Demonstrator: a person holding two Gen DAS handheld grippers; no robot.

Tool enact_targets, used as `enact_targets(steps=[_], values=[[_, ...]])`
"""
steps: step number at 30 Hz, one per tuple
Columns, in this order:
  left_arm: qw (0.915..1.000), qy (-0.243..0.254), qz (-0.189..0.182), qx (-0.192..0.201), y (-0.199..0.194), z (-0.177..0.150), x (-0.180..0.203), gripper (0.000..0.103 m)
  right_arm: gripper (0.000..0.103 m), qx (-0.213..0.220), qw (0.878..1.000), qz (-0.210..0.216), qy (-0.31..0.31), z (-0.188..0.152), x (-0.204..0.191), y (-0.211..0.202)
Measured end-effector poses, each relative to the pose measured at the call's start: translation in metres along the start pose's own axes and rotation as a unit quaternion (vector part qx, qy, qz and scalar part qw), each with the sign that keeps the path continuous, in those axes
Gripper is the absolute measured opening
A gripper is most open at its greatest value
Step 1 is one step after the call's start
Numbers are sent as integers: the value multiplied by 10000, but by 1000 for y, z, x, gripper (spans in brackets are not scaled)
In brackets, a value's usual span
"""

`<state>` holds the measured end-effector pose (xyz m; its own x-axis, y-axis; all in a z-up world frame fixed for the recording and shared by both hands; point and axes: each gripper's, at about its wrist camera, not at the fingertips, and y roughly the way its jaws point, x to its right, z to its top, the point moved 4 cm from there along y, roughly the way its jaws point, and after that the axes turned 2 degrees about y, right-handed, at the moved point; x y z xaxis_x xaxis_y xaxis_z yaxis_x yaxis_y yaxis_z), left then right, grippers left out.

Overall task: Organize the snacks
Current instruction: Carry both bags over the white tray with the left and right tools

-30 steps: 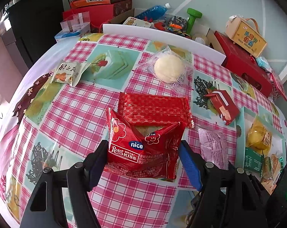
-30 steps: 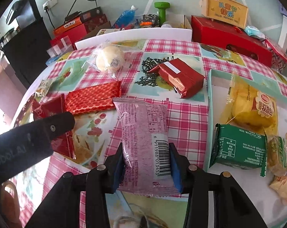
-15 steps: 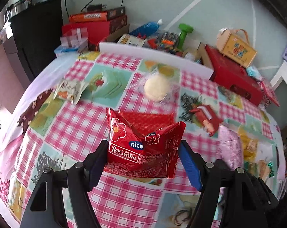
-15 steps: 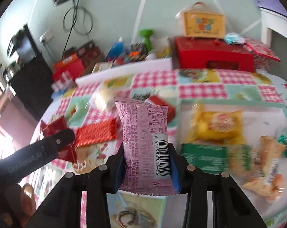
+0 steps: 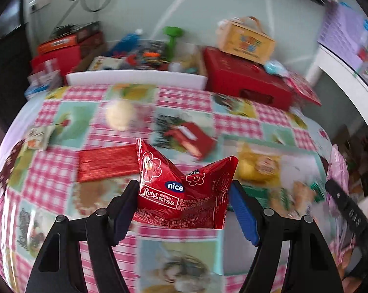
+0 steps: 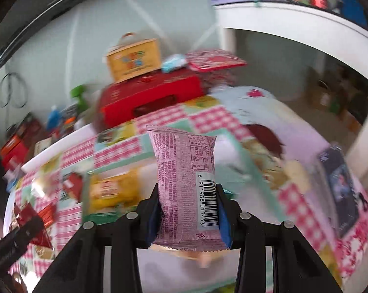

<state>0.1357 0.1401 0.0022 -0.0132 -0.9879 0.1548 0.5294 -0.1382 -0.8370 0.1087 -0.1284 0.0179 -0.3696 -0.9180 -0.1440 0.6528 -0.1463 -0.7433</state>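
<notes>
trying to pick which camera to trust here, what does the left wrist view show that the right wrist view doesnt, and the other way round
Only the left wrist view shows the left gripper shut on the red Rater Kiss packet, the round pale bun and the flat red wrapped bar on the checked tablecloth.

Only the right wrist view shows the barcode side of the pink packet clamped in the right gripper, plus a dark packet at the table's right end.

Both show the red box, the yellow carry box on it, the green dumbbell and the yellow snack, blurred.
</notes>
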Motion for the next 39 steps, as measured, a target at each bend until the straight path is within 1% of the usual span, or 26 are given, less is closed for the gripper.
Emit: enact_targets(steps=[4, 8, 12, 16, 25, 27, 28, 29, 30, 31, 36, 39], values=[[9985, 430, -298, -146, 6, -9, 38, 75, 43, -106, 9992, -299, 227, 0, 28, 2], [9957, 691, -502, -365, 14, -21, 65, 75, 43, -273, 9979, -520, 267, -13, 41, 5], [9930, 841, -572, -604, 26, -33, 79, 75, 43, -483, 9967, -603, 240, -23, 49, 14], [9904, 922, -610, -835, 36, -44, 90, 75, 43, -605, 9957, -689, 168, -27, 51, 23], [9891, 1064, -489, -895, 44, -49, 97, 76, 44, -866, 9934, -742, 148, -34, 52, 40], [9890, 1070, -464, -906, 45, -49, 98, 77, 54, -890, 9929, -766, 179, -33, 54, 41], [9890, 1056, -464, -930, 46, -49, 98, 79, 56, -873, 9930, -778, 187, -32, 55, 40], [9889, 1041, -475, -953, 47, -50, 98, 80, 57, -844, 9932, -773, 204, -31, 56, 40], [9887, 1023, -491, -975, 47, -50, 97, 86, 58, -815, 9936, -750, 231, -29, 56, 38], [9888, 1005, -503, -980, 48, -49, 97, 87, 58, -794, 9938, -731, 252, -28, 57, 37], [9903, 934, -555, -871, 39, -44, 94, 87, 67, -684, 9947, -698, 307, -22, 58, 29], [9918, 847, -598, -751, 31, -37, 89, 87, 70, -593, 9957, -656, 288, -19, 54, 23]])
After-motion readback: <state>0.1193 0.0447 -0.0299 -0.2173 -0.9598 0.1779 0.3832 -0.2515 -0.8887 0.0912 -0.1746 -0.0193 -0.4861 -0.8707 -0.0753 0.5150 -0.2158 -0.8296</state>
